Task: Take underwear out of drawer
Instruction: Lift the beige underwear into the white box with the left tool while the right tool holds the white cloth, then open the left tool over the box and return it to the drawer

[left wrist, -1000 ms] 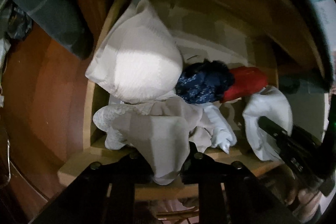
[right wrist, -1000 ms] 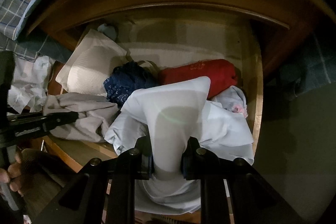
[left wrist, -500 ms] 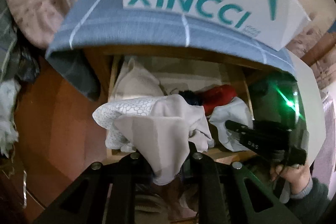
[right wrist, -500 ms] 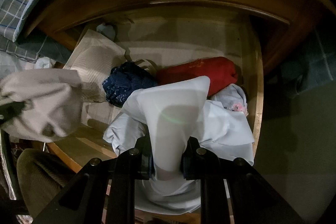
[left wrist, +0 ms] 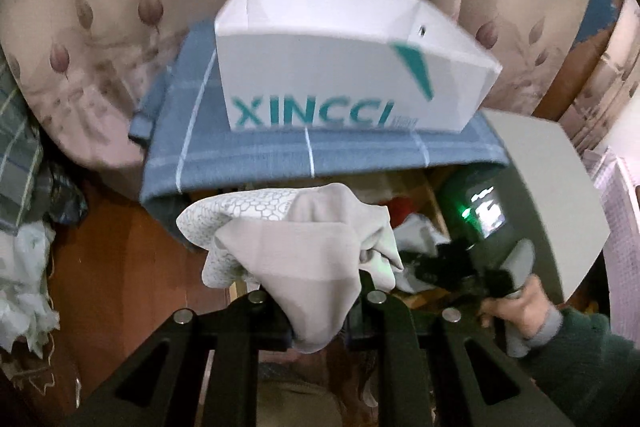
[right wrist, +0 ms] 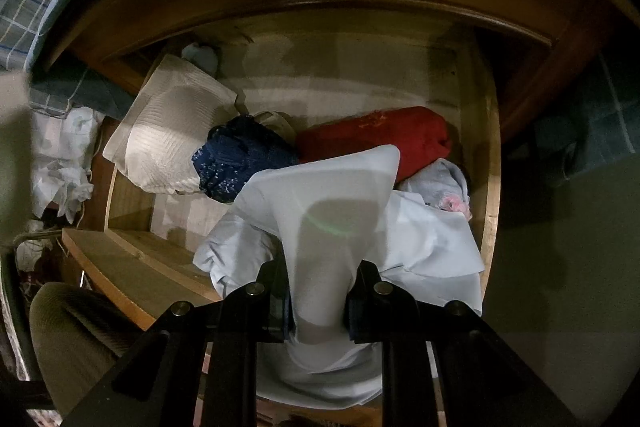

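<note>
1 beige underwear (left wrist: 304, 259) now higher above drawer (right wrist: 490, 187), box (left wrist: 344, 75) revealed.

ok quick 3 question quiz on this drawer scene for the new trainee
1. True or false: the left tool is empty.
2. Which item lies between the cream folded piece and the red roll in the drawer? A) dark blue bundle B) green sock C) black belt
3. Fill in: the right tool is shut on a pale ____ garment.

Key:
1. False: it grips the beige underwear, in front of the white box.
2. A, the dark blue bundle.
3. blue
</note>
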{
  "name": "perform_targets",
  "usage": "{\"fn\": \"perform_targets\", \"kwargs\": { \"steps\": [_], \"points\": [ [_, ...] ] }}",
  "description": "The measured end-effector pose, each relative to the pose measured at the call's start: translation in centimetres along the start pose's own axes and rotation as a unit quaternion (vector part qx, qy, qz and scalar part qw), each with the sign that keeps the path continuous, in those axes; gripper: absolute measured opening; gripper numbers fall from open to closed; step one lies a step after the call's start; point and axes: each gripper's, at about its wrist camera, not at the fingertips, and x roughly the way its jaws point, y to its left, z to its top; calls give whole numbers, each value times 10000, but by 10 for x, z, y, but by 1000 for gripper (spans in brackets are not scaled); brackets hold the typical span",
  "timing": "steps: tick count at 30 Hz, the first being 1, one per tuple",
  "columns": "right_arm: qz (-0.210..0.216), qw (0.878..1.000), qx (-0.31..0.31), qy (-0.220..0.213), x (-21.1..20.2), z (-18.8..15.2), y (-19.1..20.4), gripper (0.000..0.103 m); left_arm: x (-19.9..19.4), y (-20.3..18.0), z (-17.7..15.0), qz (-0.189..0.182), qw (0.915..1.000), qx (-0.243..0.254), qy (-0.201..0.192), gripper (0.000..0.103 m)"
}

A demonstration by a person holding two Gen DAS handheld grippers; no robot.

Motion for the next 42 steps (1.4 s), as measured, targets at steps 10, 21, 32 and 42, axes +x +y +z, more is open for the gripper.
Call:
{"fn": "perform_targets", "kwargs": {
  "steps": [10,21,32,42],
  "points": [
    [-23,10000,-12,-28,-1,-1,0,18,-71,-8,54,80,9954,207,-927,16],
    [-50,10000,-25,-38,-1,-1,0,19,-63,-23,133,287,9892,493,-1353,16],
    [43,10000,30,-44,-2,-1,0,19,5,-25,202,438,9919,254,-1163,16],
    [126,9999,57,-39,-2,-1,0,19,75,-16,204,612,9968,161,-496,16]
  ]
}}
